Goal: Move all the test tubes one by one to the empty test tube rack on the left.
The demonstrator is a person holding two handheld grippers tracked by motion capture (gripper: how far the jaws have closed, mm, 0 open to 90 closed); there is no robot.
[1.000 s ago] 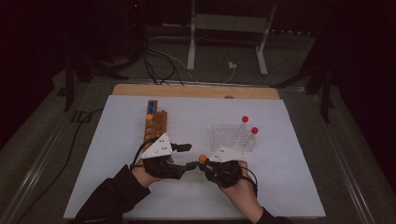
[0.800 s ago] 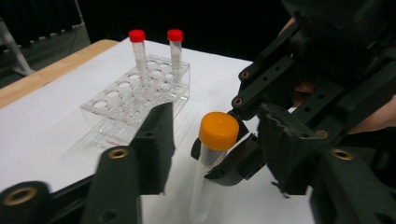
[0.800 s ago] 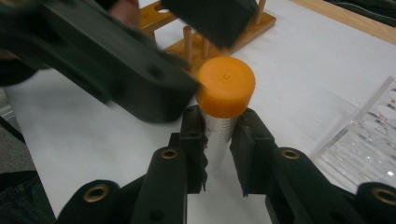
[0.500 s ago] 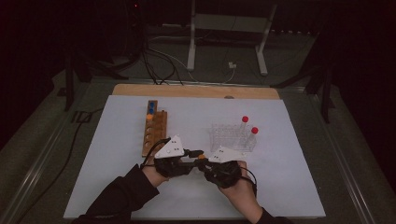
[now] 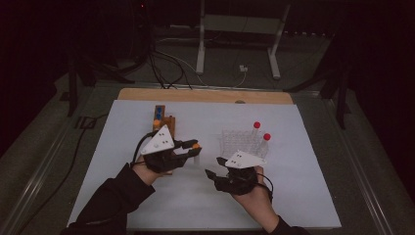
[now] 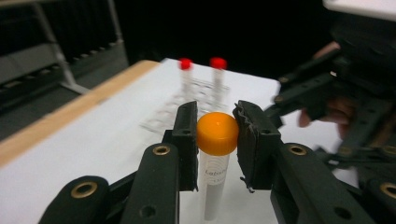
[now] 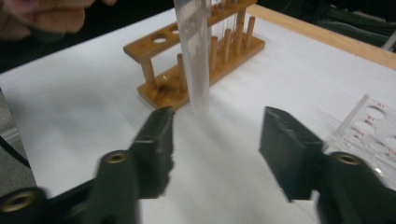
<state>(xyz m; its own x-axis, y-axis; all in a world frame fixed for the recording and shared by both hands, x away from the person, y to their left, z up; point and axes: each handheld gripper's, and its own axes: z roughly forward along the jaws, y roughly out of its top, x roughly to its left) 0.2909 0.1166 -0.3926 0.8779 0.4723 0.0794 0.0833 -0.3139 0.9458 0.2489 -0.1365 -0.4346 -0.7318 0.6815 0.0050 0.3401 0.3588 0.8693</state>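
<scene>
Orange-capped tube hangs upright above the white table, pinched just under its cap by the left gripper. The right gripper waits spread beside it. A steady, vertical carry should suit the clear rack.

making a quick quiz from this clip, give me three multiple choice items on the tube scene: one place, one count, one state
1. Where is the orange-capped tube?
A in the wooden rack
B between the left gripper's jaws
C lying on the table

2. How many red-capped tubes stand in the clear rack?
A one
B two
C four

3. How do the right gripper's jaws stand?
A apart, holding nothing
B shut on a tube
C shut on a rack

Key: 1 B, jaws flank its cap; 2 B, two red caps show; 3 A, bare table shows between them.
</scene>
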